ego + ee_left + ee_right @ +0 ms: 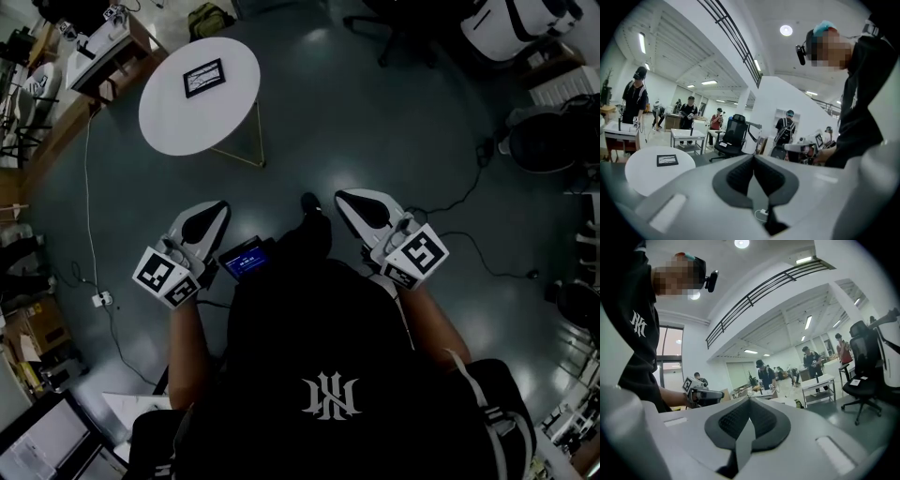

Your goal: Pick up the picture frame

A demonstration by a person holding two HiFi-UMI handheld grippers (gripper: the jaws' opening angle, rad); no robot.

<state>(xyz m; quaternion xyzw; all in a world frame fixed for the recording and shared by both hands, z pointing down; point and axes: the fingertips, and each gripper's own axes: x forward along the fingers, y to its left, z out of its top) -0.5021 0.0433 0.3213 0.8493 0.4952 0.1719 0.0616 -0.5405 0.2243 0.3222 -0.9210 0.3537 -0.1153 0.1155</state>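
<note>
A small black picture frame (pixel 203 77) lies flat on a round white table (pixel 169 127) at the upper left of the head view; the left gripper view shows the frame (pixel 667 160) on the same table (pixel 642 176) at lower left. My left gripper (pixel 223 205) is held in front of the person, shut and empty, well short of the table. My right gripper (pixel 339 196) is level with it to the right, also shut with nothing between its pads. Seen along their own jaws, the left gripper (pixel 753 158) and right gripper (pixel 749 400) have their pads pressed together.
Dark floor with cables (pixel 89 216) lies between me and the table. Desks with gear (pixel 89 52) stand at the far left, and office chairs (pixel 733 138) and worktables (pixel 687 137) beyond. Several people stand in the room.
</note>
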